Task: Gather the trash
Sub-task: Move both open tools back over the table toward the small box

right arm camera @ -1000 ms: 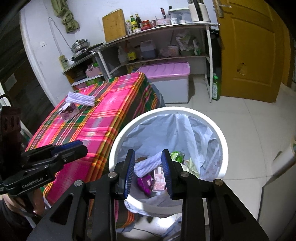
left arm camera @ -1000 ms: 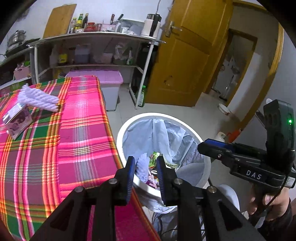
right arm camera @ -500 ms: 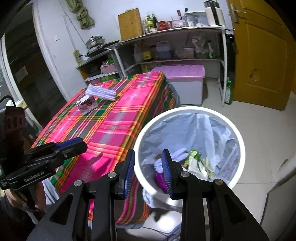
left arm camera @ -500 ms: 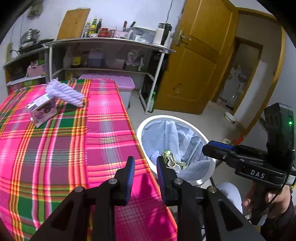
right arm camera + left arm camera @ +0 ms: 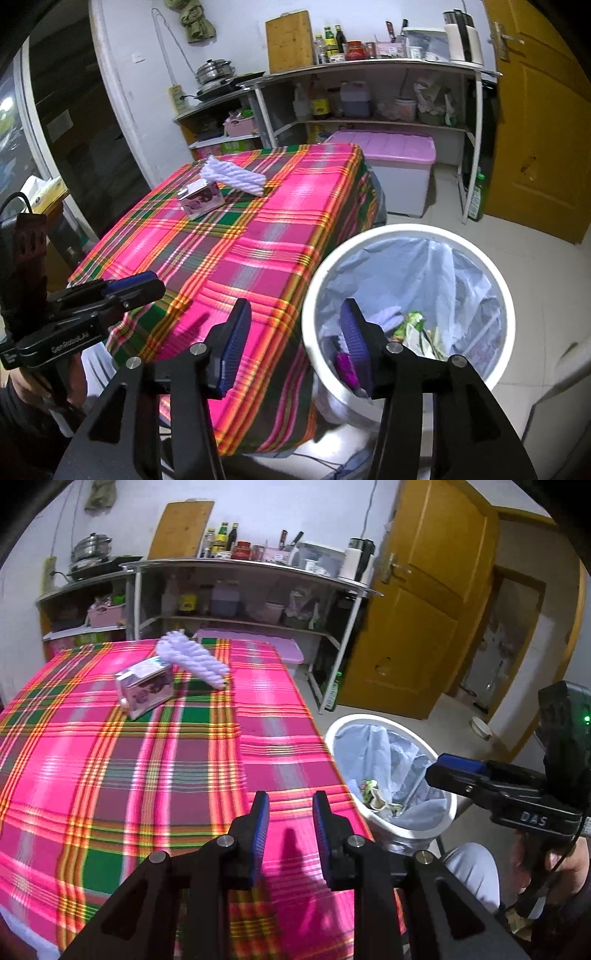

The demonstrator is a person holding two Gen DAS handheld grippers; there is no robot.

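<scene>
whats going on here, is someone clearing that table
A person holds a gripper in each hand, collecting trash. The left gripper and right gripper are both open and empty. The lined white bin beside the table already holds scraps. On the plaid tablecloth a small pink box and a pale purple bundle lie touching.

- The table (image 5: 280,236) with its plaid cloth lies bare over its near half and the whole edge facing the trash bin (image 5: 506,314), leaving open passage there.
- On the table's far end, a small pink box (image 5: 146,688) and a white twisted bundle (image 5: 194,659) sit just beside each other, possibly touching.
- The trash bin stands close against the table's right side; its mouth is unobstructed, with litter low inside.
- Beyond the table's far end, a pink-lidded storage box (image 5: 391,166) and a shelf rack (image 5: 369,74) block the way.
</scene>
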